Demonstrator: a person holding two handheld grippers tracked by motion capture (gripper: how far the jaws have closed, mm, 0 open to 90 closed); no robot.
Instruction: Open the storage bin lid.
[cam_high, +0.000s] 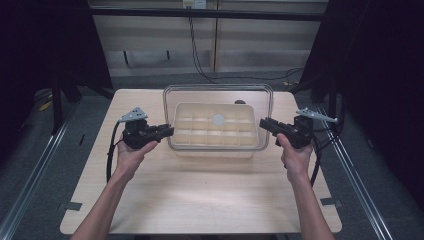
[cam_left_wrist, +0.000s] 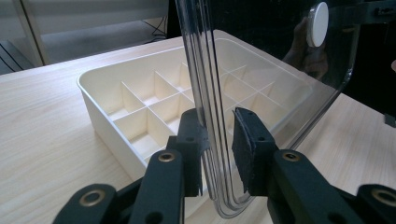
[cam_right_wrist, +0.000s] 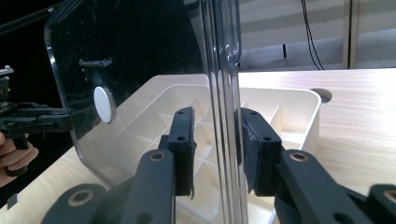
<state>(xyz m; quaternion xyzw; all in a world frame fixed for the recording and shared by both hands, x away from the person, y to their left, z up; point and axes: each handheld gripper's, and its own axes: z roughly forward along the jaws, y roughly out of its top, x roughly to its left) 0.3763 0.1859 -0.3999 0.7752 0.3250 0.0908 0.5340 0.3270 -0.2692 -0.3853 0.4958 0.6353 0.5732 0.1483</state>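
Two hand-held claws are lifting a clear plastic lid (cam_high: 218, 95) above a cream compartment tray (cam_high: 215, 131) at the centre of the wooden counter (cam_high: 200, 195).

Left claw (cam_high: 169, 131): in the high view it is sitting at 9 o'clock of the tray, its jaws pointing toward 3 o'clock. In the left gripper view the two black jaws are pinching the lid's ribbed rim (cam_left_wrist: 219, 140), one pad (cam_left_wrist: 245, 149) on each face of the plastic.

Right claw (cam_high: 263, 123): it is sitting at 3 o'clock of the tray, its jaws pointing toward 9 o'clock. In the right gripper view these jaws are likewise pinching the opposite rim (cam_right_wrist: 224, 130) of the lid, which is running up between them toward 12 o'clock.

Lid: it is hovering over the tray, held at both short ends, with its far edge reaching beyond the tray toward 12 o'clock. A round white knob (cam_high: 218, 119) is marking its middle.

Tray: it is resting open on the counter directly under the lid, its grid of compartments (cam_left_wrist: 149, 107) exposed. A round hole (cam_right_wrist: 321, 94) in the counter is lying just beyond the tray's far corner.
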